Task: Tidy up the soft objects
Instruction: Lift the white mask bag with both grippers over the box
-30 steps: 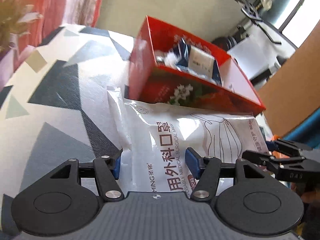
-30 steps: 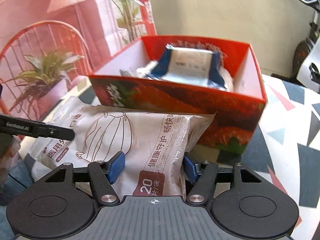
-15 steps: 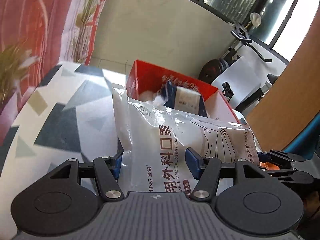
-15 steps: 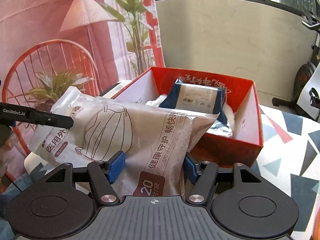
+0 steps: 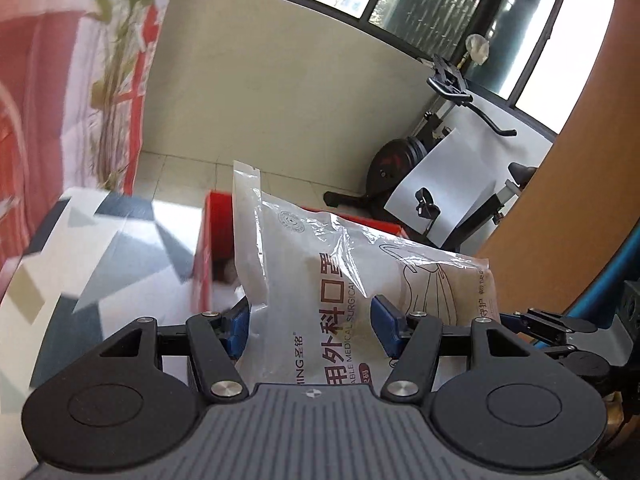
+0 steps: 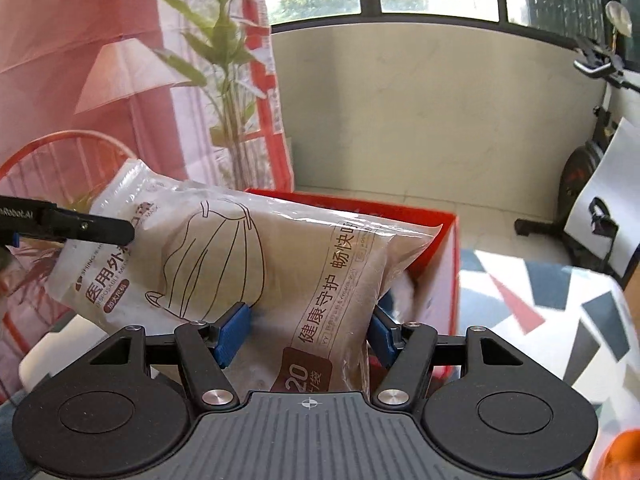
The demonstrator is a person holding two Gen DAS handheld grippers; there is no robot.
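Mask pack [image 5: 360, 280] clamped at opposite ends by left tool [image 5: 310, 320] and right tool [image 6: 306, 330], held above red box [image 6: 444, 264] on patterned table [image 5: 100, 264].

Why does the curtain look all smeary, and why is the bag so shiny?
Left wrist view: the curtain and patterned tablecloth are smeared by motion blur, and window light glints off the mask bag. Right wrist view: sharper, the bag's plastic shines too, and the fisheye lens bends the window frame.
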